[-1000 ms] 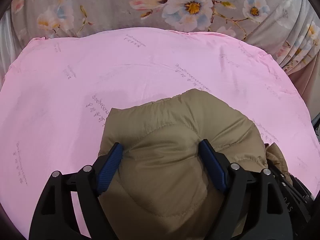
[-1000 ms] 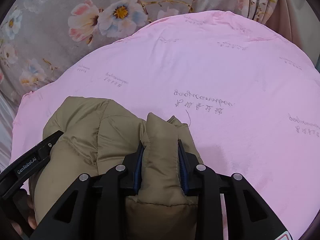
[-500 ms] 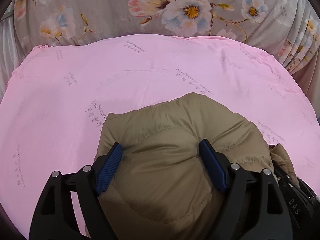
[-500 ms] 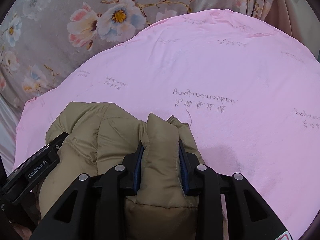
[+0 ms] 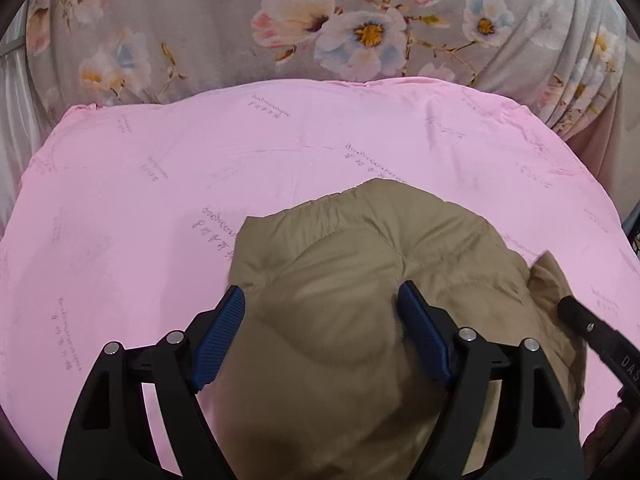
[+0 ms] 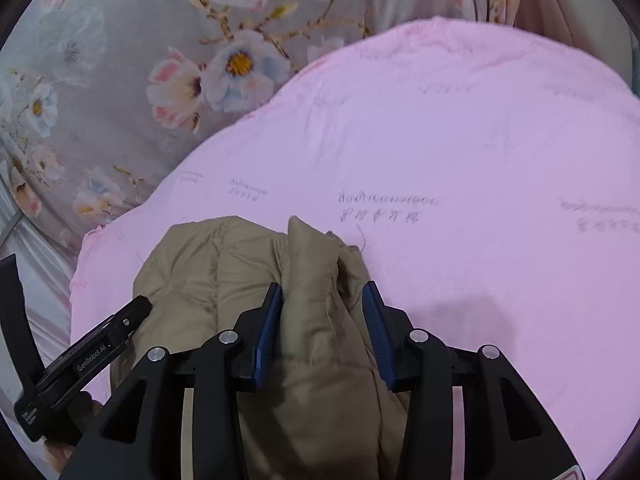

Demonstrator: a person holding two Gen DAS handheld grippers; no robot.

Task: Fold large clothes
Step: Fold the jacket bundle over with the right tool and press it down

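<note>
We have the puffy tan quilted jacket (image 5: 360, 320) bunched on the pink sheet (image 5: 160, 200). Our left gripper (image 5: 320, 316) squeezes a fat wad; our right gripper (image 6: 322, 304) jaws are opening around a fold. Next, we think, comes laying it flat.

Left tongs (image 5: 320, 304) stand wide around a khaki padded jacket (image 5: 372, 264) on pink sheet (image 5: 160, 184).

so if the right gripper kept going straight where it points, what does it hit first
Most likely the tan jacket: a padded fold already sits between the right gripper's opening jaws and bulges ahead of them. Beyond that lies the pink sheet, though depth is hard to judge.
</note>
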